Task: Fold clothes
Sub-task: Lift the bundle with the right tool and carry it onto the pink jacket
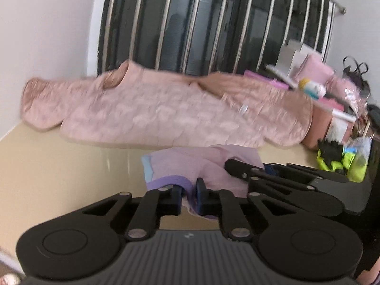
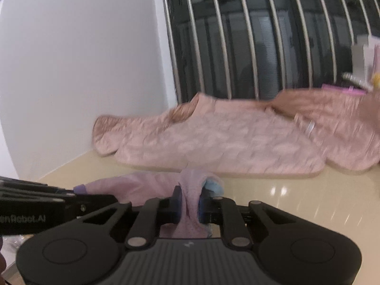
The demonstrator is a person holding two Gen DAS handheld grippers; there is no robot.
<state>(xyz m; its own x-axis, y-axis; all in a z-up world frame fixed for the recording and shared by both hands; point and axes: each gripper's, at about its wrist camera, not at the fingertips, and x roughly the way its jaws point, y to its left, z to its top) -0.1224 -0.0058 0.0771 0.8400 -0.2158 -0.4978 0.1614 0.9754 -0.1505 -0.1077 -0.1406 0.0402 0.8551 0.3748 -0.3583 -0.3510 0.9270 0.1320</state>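
Holding the small lilac garment (image 1: 190, 166) at two points, we note it sits near the front of the beige table (image 1: 59, 166), partly raised off the surface. The left gripper (image 1: 188, 200) has its jaws narrowed onto the purple-trimmed edge, cloth pinched between the pads. The right gripper (image 2: 190, 203) is clamped on a bunched fold of the same garment, beside its pale blue trim (image 2: 213, 186). In the left view the right gripper lies just to the right, touching the cloth. Behind the garment, a larger pink quilted jacket (image 1: 154, 114) lies spread flat across the back of the table, its far edge against the barred window (image 1: 201, 23). We see bare tabletop to the left of the garment and between it and the jacket. To the right, a clutter of pink boxes (image 1: 318, 71) and a yellow-green item (image 1: 337, 163) crowds the table end; contents cannot be told.
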